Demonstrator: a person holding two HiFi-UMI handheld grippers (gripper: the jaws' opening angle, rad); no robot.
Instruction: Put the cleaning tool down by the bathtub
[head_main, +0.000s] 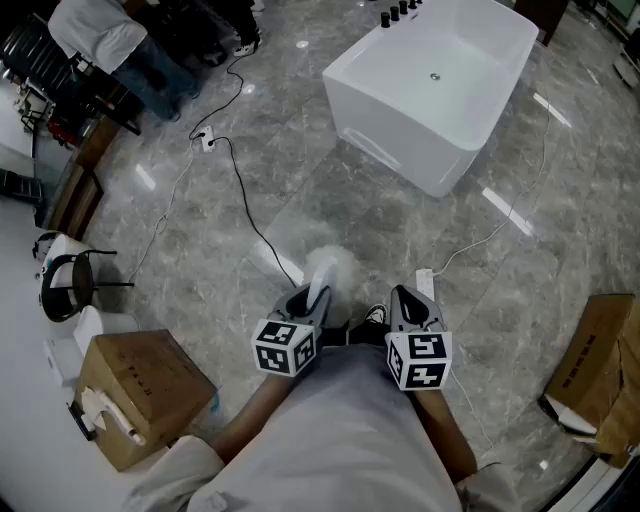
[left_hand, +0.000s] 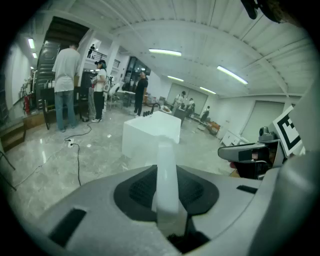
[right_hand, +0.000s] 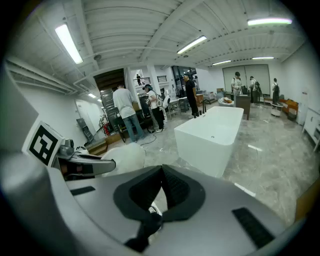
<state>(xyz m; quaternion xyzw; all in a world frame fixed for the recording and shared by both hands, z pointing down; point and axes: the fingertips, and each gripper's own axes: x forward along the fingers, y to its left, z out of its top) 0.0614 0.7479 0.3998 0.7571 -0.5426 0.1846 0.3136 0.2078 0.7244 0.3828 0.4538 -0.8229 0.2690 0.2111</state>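
Observation:
The cleaning tool is a white stick handle (left_hand: 166, 187) with a fluffy white head (head_main: 332, 264). My left gripper (head_main: 305, 298) is shut on the handle, and the head sticks out ahead of it over the floor. In the left gripper view the handle stands upright between the dark pads (left_hand: 192, 190). My right gripper (head_main: 406, 296), beside it on the right, is shut with nothing in it; its pads (right_hand: 172, 187) meet at the tip. The white bathtub (head_main: 430, 90) stands on the grey marble floor some way ahead and to the right. It also shows in both gripper views (left_hand: 150, 134) (right_hand: 210, 136).
A black cable (head_main: 240, 190) runs from a socket strip (head_main: 208, 139) across the floor ahead, and a white cable (head_main: 480, 240) lies right. Cardboard boxes sit near left (head_main: 140, 390) and near right (head_main: 600, 350). Several people (left_hand: 65, 85) stand by desks far left.

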